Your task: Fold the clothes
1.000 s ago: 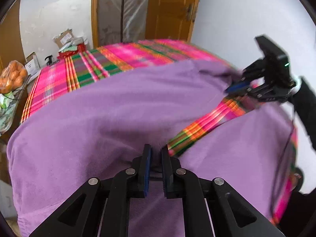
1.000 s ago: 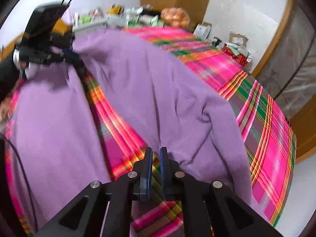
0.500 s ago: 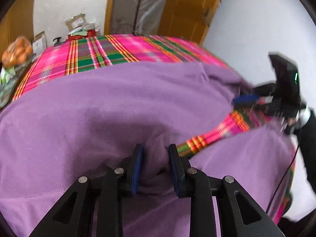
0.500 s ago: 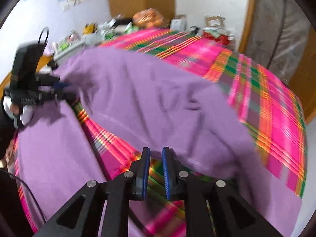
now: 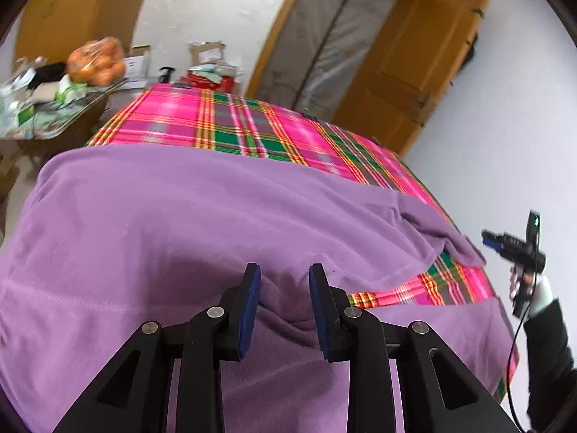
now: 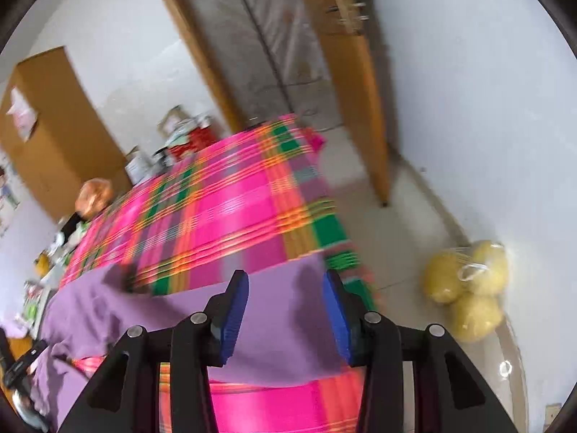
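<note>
Purple garment (image 5: 202, 216): spread across plaid bed (image 5: 252, 126), filling lower frame; one fold laid, more remaining, by my estimate. Left tongs (image 5: 283, 310): apart, cloth bunched between, unpinched. Right tongs (image 6: 285, 310): opening, over cloth edge.

Purple fleece garment (image 5: 187, 216) lies spread, partly folded, on plaid bed (image 5: 252, 126)
</note>
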Tool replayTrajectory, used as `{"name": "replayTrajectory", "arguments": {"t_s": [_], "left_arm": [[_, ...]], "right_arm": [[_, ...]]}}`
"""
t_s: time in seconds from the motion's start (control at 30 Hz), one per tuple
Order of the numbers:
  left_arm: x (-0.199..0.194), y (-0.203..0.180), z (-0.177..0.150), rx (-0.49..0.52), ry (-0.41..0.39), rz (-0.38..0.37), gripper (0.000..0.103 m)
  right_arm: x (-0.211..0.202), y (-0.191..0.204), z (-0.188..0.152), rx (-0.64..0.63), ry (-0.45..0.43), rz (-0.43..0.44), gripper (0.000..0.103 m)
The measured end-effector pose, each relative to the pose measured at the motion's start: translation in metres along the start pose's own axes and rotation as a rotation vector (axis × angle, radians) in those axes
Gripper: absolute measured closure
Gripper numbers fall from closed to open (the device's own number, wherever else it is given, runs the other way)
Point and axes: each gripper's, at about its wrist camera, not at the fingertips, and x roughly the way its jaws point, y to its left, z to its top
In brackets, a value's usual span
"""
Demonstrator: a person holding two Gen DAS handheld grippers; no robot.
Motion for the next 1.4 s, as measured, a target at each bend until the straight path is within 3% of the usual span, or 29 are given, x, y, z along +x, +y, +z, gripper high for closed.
{"name": "replayTrajectory", "arguments": {"t_s": [0.2, 0.4, 0.47, 0.5, 0.6, 0.7, 0.8, 0.93, 1.1, 1.17, 1.23, 1.4], "left_arm": [[-0.012, -0.008, -0.008, -0.003, -0.04, -0.008, 0.074], [0.001, -0.003, -0.012, -0.01, -0.01, 0.024, 0.074], [0.004, -0.001, -0.015, -0.012, -0.008, 0.033, 0.074], [0.007, 0.001, -0.015, -0.016, -0.005, 0.033, 0.074], [0.012, 0.004, -0.015, -0.034, 0.008, 0.021, 0.074], [0.013, 0.007, -0.014, -0.051, 0.011, 0.004, 0.074], [0.016, 0.01, -0.015, -0.07, 0.021, -0.01, 0.073], [0.016, 0.013, -0.016, -0.084, 0.024, -0.024, 0.072], [0.018, 0.014, -0.016, -0.092, 0.034, -0.033, 0.071], [0.019, 0.014, -0.016, -0.096, 0.035, -0.037, 0.071], [0.019, 0.014, -0.016, -0.097, 0.038, -0.04, 0.071], [0.018, 0.01, -0.016, -0.08, 0.029, -0.027, 0.071]], "right_arm": [[0.028, 0.0, 0.002, -0.073, 0.095, 0.025, 0.058], [0.056, 0.01, -0.002, -0.174, 0.154, 0.01, 0.058], [0.058, 0.016, -0.002, -0.214, 0.177, -0.002, 0.096], [0.056, 0.019, -0.003, -0.222, 0.179, 0.014, 0.097], [0.04, 0.014, 0.006, -0.175, 0.11, 0.025, 0.097], [0.023, -0.006, 0.023, -0.046, 0.021, 0.023, 0.097], [0.021, -0.017, 0.037, 0.022, -0.008, 0.004, 0.096], [0.029, -0.008, 0.047, 0.011, -0.025, -0.017, 0.096], [0.056, -0.017, 0.05, 0.017, 0.031, -0.094, 0.09], [0.055, -0.024, 0.042, 0.06, 0.034, -0.078, 0.075], [0.052, -0.031, 0.033, 0.1, 0.03, -0.05, 0.066], [0.033, -0.054, 0.011, 0.219, 0.016, -0.04, 0.062]]}}
